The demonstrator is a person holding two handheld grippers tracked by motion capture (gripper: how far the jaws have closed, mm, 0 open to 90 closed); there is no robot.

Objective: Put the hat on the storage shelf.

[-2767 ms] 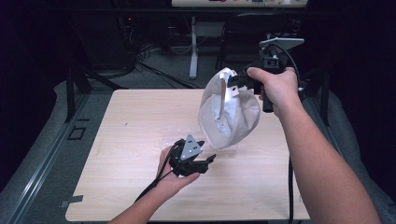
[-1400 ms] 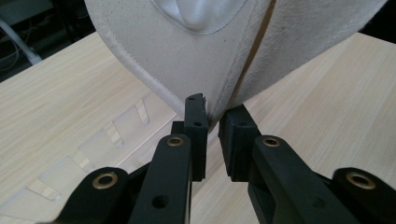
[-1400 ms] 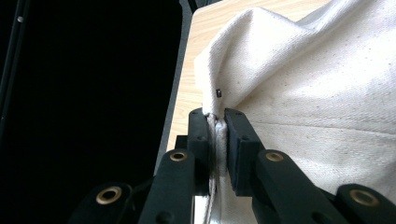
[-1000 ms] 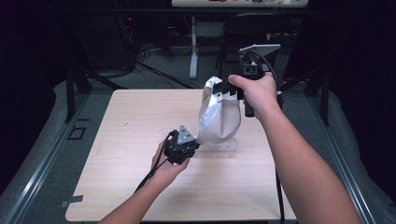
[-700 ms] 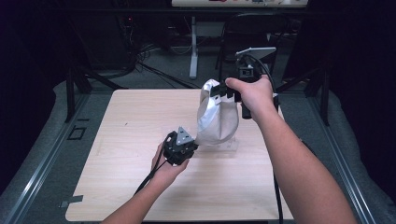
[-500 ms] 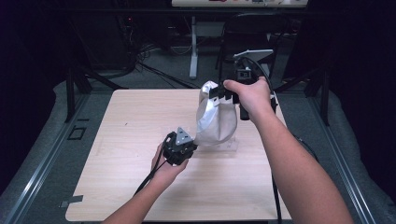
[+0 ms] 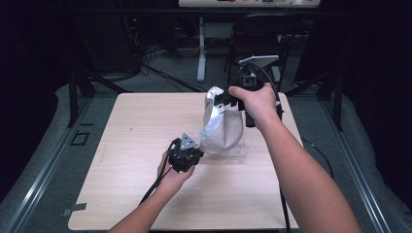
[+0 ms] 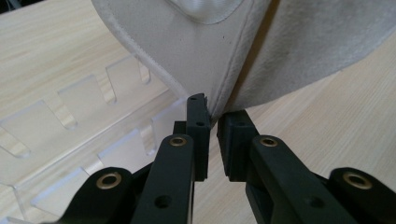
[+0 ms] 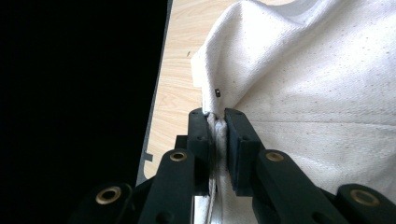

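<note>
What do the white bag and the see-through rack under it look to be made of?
Bag: woven off-white cloth, likely canvas, matte; weave grain, a stitched hem and soft folds show. Rack: clear hard plastic, probably acrylic, glossy; the table's wood grain shows through its cut slots.

Your light wooden table, a clear notched acrylic rack lying on it, the white cloth bag's bottom resting there.

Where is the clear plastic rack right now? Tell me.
In the high view the clear plastic rack lies on the table's right half, under the white cloth bag, just right of the left tool.
</note>
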